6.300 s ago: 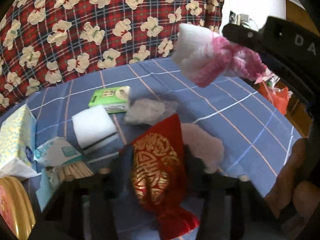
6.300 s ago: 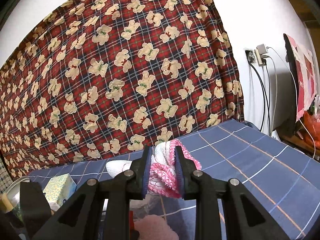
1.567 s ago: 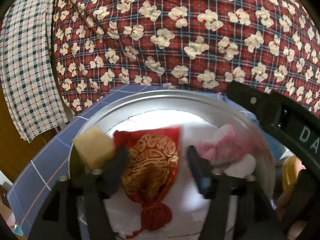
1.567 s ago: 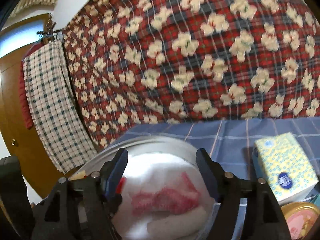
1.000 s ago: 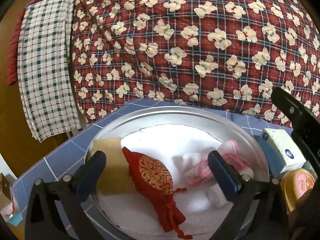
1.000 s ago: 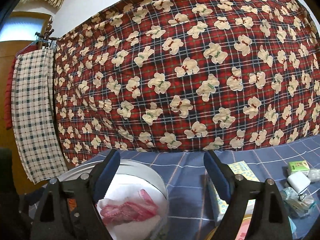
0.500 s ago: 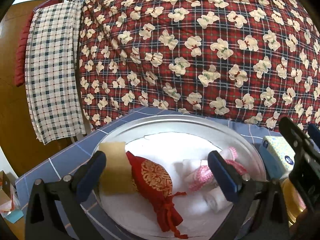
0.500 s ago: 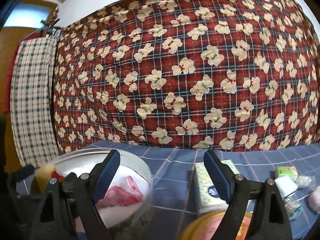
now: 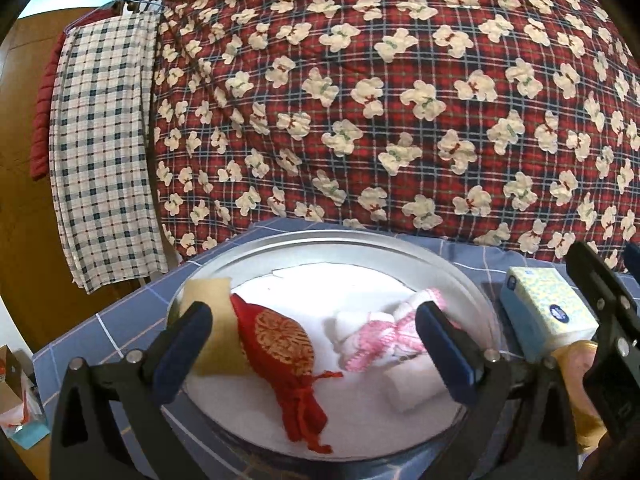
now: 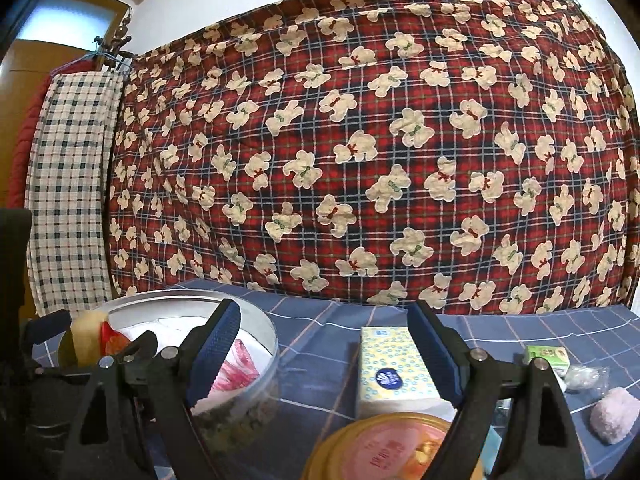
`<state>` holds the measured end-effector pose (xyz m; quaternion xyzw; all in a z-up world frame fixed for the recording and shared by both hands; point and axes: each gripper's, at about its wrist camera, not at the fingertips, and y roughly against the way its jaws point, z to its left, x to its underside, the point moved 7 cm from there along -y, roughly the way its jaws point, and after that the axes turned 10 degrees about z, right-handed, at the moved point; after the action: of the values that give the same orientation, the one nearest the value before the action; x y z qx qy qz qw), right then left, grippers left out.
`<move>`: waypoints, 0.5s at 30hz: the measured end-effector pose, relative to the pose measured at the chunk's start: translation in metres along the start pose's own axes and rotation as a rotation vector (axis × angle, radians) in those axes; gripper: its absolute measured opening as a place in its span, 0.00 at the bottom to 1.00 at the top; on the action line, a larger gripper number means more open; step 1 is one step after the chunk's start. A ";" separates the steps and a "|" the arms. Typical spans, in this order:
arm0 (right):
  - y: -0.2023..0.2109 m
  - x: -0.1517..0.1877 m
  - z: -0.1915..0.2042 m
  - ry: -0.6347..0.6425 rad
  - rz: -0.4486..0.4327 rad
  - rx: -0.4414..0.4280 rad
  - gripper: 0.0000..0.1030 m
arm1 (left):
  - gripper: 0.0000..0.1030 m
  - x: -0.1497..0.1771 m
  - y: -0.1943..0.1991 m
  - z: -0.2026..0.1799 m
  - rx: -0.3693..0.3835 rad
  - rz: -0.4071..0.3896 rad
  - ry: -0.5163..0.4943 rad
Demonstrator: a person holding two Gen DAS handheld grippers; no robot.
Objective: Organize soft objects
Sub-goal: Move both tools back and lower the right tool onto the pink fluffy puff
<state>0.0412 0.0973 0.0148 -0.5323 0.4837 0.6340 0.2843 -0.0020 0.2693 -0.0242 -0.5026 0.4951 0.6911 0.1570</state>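
A round metal basin (image 9: 460, 276) lined with white stands on the blue checked cloth. Inside lie a red pouch with gold print (image 9: 280, 340), a pink-and-white knitted bundle (image 9: 384, 332) and a tan sponge (image 9: 208, 296). My left gripper (image 9: 316, 348) hangs open just above the basin's near side, nothing between its fingers. In the right wrist view the basin (image 10: 268, 328) is at lower left. My right gripper (image 10: 324, 356) is open and empty, pulled back to the basin's right, facing a yellow-patterned tissue box (image 10: 394, 364). A fluffy pink puff (image 10: 614, 412) lies at far right.
A gold-rimmed round tin with a pink lid (image 10: 384, 448) sits under the right gripper. A green carton (image 10: 546, 358) and a crumpled clear wrap (image 10: 584, 376) lie on the cloth at right. A red teddy-print quilt (image 10: 360, 160) backs the surface; a checked towel (image 9: 100, 152) hangs left.
Both grippers have drawn back from the basin, open and empty. The right one has swung to the right, so the tissue box and the tin have come between its fingers in view.
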 end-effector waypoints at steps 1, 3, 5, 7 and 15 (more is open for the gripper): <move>0.001 0.001 -0.004 -0.003 0.001 0.001 0.85 | 1.00 0.000 0.001 -0.002 0.002 0.000 0.000; 0.003 0.002 -0.011 -0.008 0.006 0.008 0.85 | 1.00 0.002 0.004 -0.008 0.007 -0.003 -0.006; 0.006 0.003 -0.019 -0.011 0.008 0.018 0.85 | 1.00 0.003 0.008 -0.015 0.015 -0.009 -0.018; 0.010 0.005 -0.027 -0.006 0.008 0.035 0.85 | 1.00 0.004 0.011 -0.023 0.027 -0.011 -0.029; 0.021 0.011 -0.062 0.017 0.029 0.100 0.85 | 1.00 0.011 0.024 -0.060 0.082 -0.015 -0.073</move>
<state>0.0447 0.0309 0.0131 -0.5155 0.5248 0.6086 0.2974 0.0076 0.2048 -0.0214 -0.4739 0.5133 0.6868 0.2006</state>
